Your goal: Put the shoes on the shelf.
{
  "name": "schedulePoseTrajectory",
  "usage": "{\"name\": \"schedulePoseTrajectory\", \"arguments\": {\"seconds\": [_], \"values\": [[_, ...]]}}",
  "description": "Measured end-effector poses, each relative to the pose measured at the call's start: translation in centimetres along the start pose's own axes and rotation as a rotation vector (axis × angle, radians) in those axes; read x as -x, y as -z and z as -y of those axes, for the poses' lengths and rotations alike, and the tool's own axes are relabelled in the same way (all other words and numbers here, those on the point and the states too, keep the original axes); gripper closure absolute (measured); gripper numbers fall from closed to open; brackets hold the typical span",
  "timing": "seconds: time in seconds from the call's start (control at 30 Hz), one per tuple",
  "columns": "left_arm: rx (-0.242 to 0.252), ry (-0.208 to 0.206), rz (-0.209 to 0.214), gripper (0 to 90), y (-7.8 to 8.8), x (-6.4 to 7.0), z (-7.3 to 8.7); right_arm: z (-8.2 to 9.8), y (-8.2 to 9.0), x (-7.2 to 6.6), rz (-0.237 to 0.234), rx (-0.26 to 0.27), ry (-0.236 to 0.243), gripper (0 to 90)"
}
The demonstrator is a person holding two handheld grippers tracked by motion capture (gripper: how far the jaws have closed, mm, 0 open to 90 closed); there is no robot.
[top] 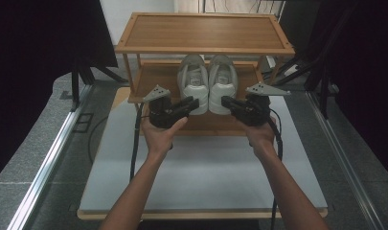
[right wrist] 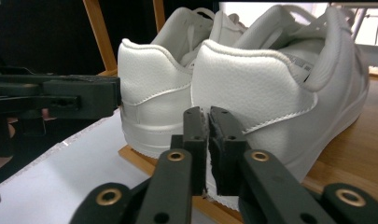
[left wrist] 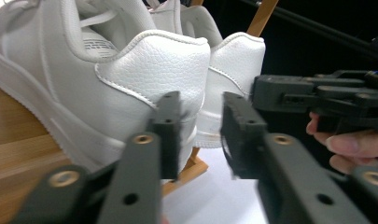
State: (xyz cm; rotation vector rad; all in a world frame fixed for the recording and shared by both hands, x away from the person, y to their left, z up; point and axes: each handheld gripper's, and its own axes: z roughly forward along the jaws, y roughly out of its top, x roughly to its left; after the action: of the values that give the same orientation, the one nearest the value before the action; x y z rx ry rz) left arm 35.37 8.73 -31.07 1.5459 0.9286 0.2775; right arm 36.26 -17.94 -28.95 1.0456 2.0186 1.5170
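Observation:
A pair of white sneakers stands heels toward me on the lower shelf (top: 153, 79) of a wooden rack, left shoe (top: 193, 79) beside right shoe (top: 222, 79). My left gripper (top: 194, 101) hovers just short of the left shoe's heel (left wrist: 149, 65); its jaws stand apart with nothing between them (left wrist: 200, 105). My right gripper (top: 225, 100) points at the right shoe's heel (right wrist: 256, 84), jaws nearly together and empty (right wrist: 208, 112). Neither gripper touches a shoe. Each gripper view also catches the other gripper off to its side.
The rack's top shelf (top: 206, 31) is bare and overhangs the shoes. The rack stands at the far end of a white board (top: 206, 167) on the table. Dark curtains and stand legs (top: 321, 72) flank both sides; a metal rail (top: 52, 153) runs along the left.

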Motion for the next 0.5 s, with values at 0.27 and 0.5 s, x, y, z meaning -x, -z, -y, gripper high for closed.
{"name": "schedulePoseTrajectory", "arguments": {"seconds": [0.27, 0.5], "values": [[0.016, 0.016, 0.020, 55.3, 1.3, 0.2, 0.1, 0.6, 1.6, 0.1, -0.031, 0.047, -0.021, 76.7], [0.028, 0.010, 0.004, 52.8, 3.2, 0.1, 1.1, 2.1, 3.5, 0.4, -0.035, 0.089, -0.030, 67.4]]}}
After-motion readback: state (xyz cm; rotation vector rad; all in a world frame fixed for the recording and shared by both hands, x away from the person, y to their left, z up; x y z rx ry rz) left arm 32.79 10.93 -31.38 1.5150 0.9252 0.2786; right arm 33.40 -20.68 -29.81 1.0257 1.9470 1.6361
